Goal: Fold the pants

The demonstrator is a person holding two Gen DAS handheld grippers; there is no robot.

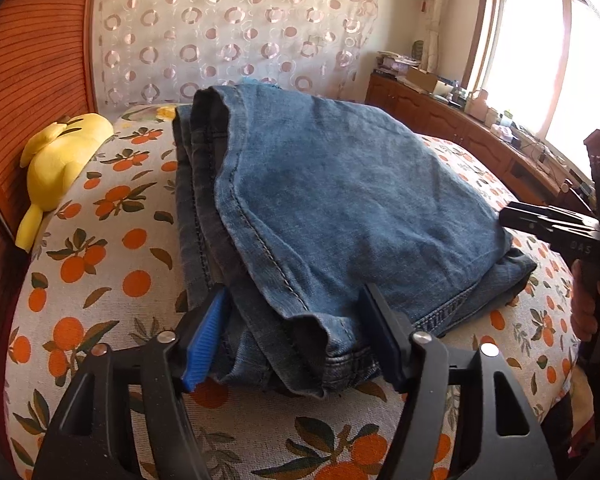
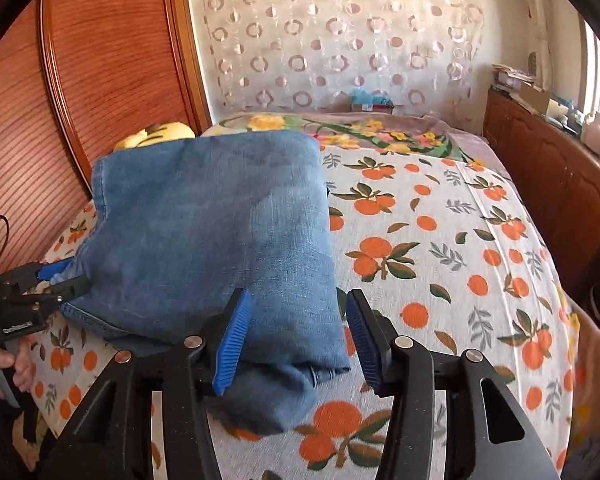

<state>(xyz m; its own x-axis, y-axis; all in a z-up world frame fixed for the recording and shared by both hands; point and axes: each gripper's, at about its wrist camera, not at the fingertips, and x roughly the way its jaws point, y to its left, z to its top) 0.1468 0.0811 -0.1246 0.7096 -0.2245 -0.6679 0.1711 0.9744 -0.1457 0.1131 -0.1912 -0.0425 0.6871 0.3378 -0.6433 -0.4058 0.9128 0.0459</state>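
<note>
Blue denim pants point(image 1: 340, 208) lie folded into a thick stacked bundle on the bed point(image 1: 112, 280), on an orange-fruit print cover. Layered hems and seams show at the near edge of the bundle; darker layers show along its left edge.

Left claw point(image 1: 296, 340): jaws apart, straddling the near hem edge of the pants. Blue ribbed pad point(image 1: 204, 344) on the left jaw lies against the fabric side; the right jaw stands just beside the hem. Fabric sits between the jaws but is not pinched.

Right claw point(image 2: 296, 344): jaws apart, the near right corner of the pants point(image 2: 220, 232) between them. Its left pad point(image 2: 232, 344) is touching the cloth; the right pad point(image 2: 364, 344) is clear of it, over bare cover.

In the right wrist view the left claw point(image 2: 64, 276) appears at the left edge of the bundle, a hand point(image 2: 12, 368) below it on the handle.

Yellow plush toy point(image 1: 60, 160) lies at the far left by the wooden headboard point(image 1: 32, 60). Wooden cabinet point(image 1: 460, 124) with clutter runs along the right under the window point(image 1: 540, 52).
</note>
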